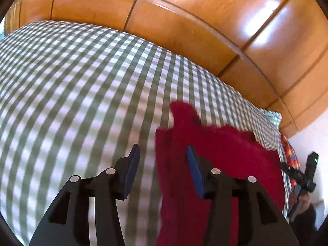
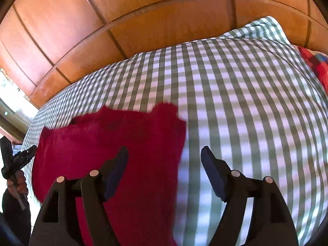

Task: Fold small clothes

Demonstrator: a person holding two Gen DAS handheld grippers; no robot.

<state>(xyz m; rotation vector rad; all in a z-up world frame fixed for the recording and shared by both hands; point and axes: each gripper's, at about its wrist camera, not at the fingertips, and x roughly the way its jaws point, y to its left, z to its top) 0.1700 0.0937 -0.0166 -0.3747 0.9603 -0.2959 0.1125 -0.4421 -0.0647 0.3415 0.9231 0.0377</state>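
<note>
Partly blurred, red garment [image 1: 215, 153] runs past the lower frame edge.

A garment [image 1: 215, 164] lies spread on the bed [image 1: 82, 82]. Its edge sits below the left hand-held gripper [image 1: 164, 164], mostly to that gripper's right side; under the right hand-held gripper [image 2: 164, 164] it lies mostly to the left. Wooden panels [image 2: 143, 30] stand behind the bed, beyond both grippers.

Checked bedspread [image 1: 71, 82] lies bare left of red garment [image 1: 215, 153]; wooden wardrobe [image 1: 184, 30] blocks beyond.
</note>
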